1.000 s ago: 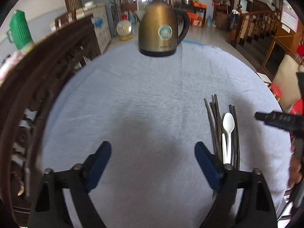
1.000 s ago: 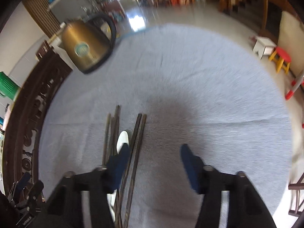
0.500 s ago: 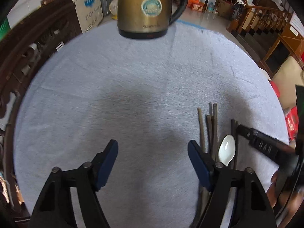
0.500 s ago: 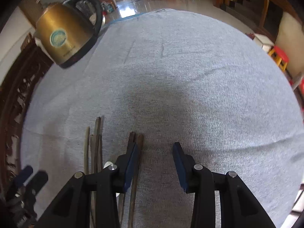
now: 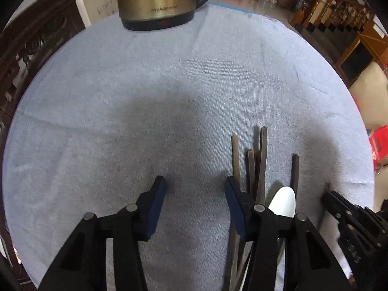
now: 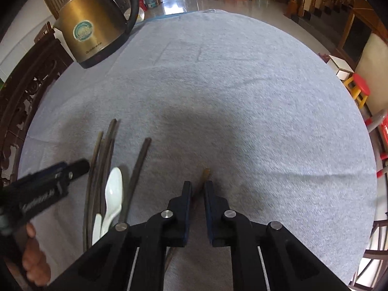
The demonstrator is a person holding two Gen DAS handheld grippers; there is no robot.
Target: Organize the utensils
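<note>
Right claw [image 6: 197,189], bottom centre, clamps one chopstick [image 6: 205,173]; left claw [image 5: 195,195] gapes empty beside remaining chopsticks [image 5: 260,160] and spoon [image 5: 283,200]. Thin stick may pivot or slip.

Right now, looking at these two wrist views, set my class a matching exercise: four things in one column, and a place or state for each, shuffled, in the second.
Things
1. kettle
2. white spoon
3. right gripper
4. left gripper

Place or state
A. jaws wide apart over bare cloth
B. lying among the dark chopsticks
C. standing at the far edge of the blue cloth
D. jaws closed on a single chopstick

Pairs: 1-C, 2-B, 3-D, 4-A
</note>
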